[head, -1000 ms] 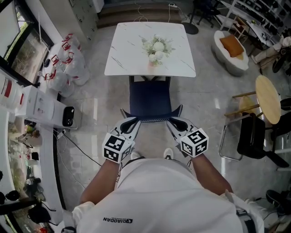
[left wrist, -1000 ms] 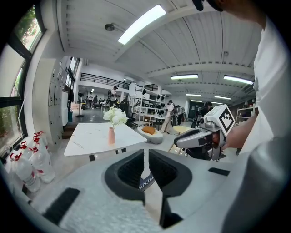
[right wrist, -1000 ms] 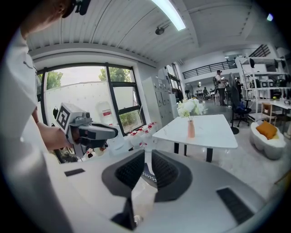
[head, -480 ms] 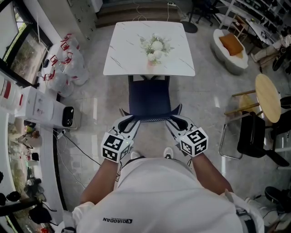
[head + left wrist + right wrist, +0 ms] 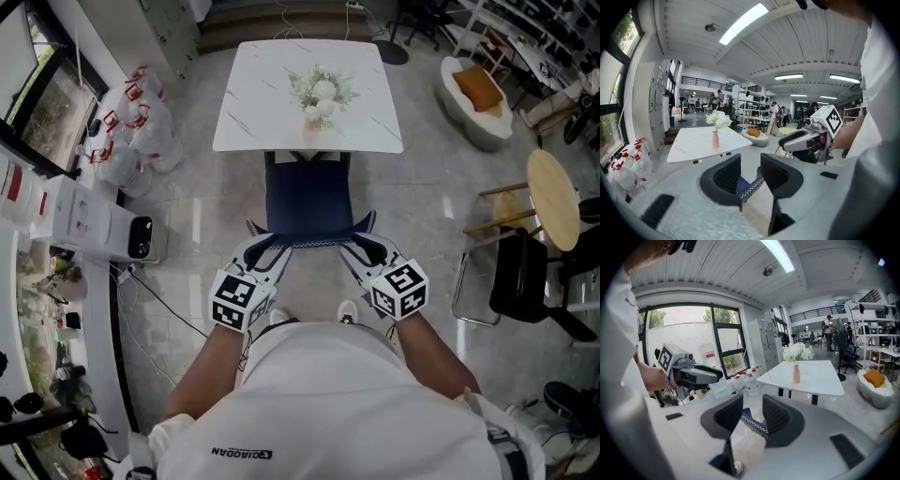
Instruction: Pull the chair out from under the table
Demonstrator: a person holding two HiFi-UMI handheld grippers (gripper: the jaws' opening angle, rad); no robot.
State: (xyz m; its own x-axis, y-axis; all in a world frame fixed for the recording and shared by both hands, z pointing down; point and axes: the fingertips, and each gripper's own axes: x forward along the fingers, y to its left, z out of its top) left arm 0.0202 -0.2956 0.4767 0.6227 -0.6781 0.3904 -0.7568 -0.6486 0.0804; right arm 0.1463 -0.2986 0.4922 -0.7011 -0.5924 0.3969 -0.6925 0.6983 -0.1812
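Your left gripper is keeping its fingers released. The jaws are standing apart, they have just been opening, and the stitched top edge of the backrest is lying between them with no pad squeezing it. Your right gripper is doing the same: its jaws have just been opening, they are standing apart, and the other end of that edge is passing through the gap without being pinched.

In the head view both grippers are sitting at the lower centre of the frame. The left one is at the left corner of the backrest and the right one at the right corner, with their marker cubes pointing toward you. Your two arms are reaching out from your white shirt at the bottom.

The dark blue chair is standing in the middle of the frame. Its backrest is facing you and its far end is meeting the near edge of the white table. A vase of white flowers is standing on that table in the upper centre. White bags are lying on the floor at the upper left.
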